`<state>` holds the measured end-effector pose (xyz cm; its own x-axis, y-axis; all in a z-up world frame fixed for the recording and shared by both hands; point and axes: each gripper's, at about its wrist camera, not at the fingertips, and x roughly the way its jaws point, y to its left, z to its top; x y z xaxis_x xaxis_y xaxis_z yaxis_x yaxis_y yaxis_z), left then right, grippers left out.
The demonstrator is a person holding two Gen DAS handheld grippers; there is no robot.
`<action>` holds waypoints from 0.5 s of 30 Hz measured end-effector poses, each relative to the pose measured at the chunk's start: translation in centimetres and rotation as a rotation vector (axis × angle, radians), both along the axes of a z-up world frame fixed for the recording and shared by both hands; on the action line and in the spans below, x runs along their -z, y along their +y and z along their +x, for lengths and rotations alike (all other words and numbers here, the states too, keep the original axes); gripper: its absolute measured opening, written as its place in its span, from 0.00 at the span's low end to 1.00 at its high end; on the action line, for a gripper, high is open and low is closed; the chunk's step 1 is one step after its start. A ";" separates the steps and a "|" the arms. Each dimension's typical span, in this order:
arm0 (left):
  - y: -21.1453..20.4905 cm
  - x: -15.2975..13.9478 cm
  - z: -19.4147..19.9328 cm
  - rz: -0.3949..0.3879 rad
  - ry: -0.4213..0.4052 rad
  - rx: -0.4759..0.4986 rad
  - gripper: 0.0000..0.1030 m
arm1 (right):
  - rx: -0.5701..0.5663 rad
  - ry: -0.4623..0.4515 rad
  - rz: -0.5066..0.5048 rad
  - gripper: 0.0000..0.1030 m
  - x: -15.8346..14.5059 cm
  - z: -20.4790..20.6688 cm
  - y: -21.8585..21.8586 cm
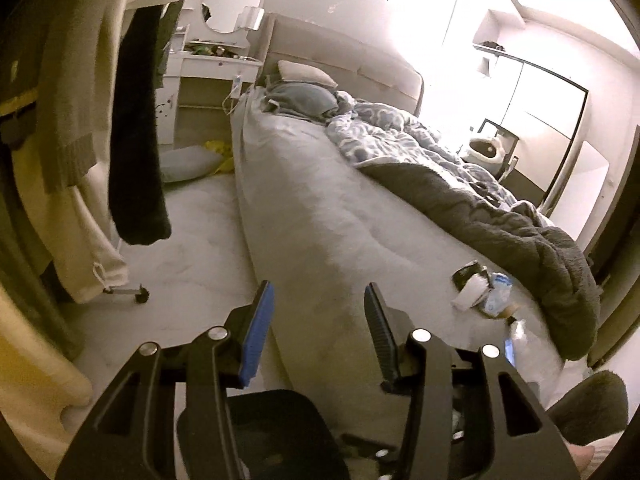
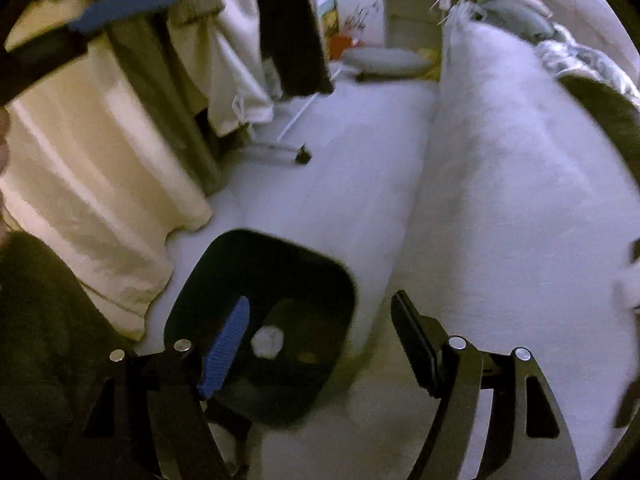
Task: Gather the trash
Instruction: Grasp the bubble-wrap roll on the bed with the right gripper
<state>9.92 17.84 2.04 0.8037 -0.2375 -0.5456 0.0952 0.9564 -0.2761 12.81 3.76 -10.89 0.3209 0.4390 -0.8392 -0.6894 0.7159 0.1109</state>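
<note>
Right wrist view: right gripper is hanging over the bin at lower centre, jaws spread wide with nothing between them; a white wad is lying inside.
Left wrist view: left gripper is pointing along the bed, jaws half open and holding nothing.
Trash: wrappers are lying on the bed, lower right.
Advice: swing right, straddle one wrapper, pinch low without catching the blanket.

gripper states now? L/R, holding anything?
Left gripper: open, empty, over the bed edge.
Right gripper: open, empty, above the bin.
</note>
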 end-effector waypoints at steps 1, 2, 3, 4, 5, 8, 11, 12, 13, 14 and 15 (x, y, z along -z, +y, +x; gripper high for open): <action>-0.3 -0.1 0.1 0.001 -0.001 0.004 0.50 | 0.011 -0.017 0.006 0.72 -0.8 -0.1 -1.0; -0.6 -0.2 0.2 0.002 -0.002 0.008 0.51 | 0.022 -0.033 0.011 0.72 -1.4 0.0 -1.9; -1.1 -0.2 0.4 0.004 -0.002 0.013 0.53 | 0.034 -0.048 0.016 0.72 -1.9 0.1 -2.7; -1.5 -0.3 0.7 0.003 -0.002 0.020 0.53 | 0.047 -0.062 0.020 0.72 -2.3 0.3 -3.5; -2.1 -0.4 1.0 0.006 -0.004 0.036 0.53 | 0.059 -0.076 0.023 0.72 -2.8 0.4 -4.4; -3.8 -0.8 1.5 0.044 -0.024 0.067 0.55 | 0.100 -0.111 0.036 0.72 -4.0 0.8 -7.1; -5.4 -1.2 2.1 0.049 -0.041 0.105 0.60 | 0.148 -0.137 0.058 0.72 -5.0 1.3 -9.9; -6.3 -1.3 2.4 0.056 -0.048 0.124 0.62 | 0.166 -0.143 0.065 0.72 -5.4 1.4 -10.9; -7.0 -1.3 2.5 0.074 -0.055 0.136 0.63 | 0.184 -0.148 0.071 0.73 -5.6 1.6 -11.8; -8.0 -1.3 2.7 0.097 -0.063 0.159 0.65 | 0.201 -0.154 0.077 0.73 -5.9 1.7 -12.8; -8.9 -1.3 2.8 0.110 -0.067 0.181 0.67 | 0.218 -0.161 0.080 0.74 -6.1 1.8 -13.7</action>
<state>12.76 8.94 3.32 0.7885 -0.3229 -0.5234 0.2825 0.9461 -0.1582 14.63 -9.99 -4.84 0.5416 0.4079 -0.7351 -0.5333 0.8426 0.0747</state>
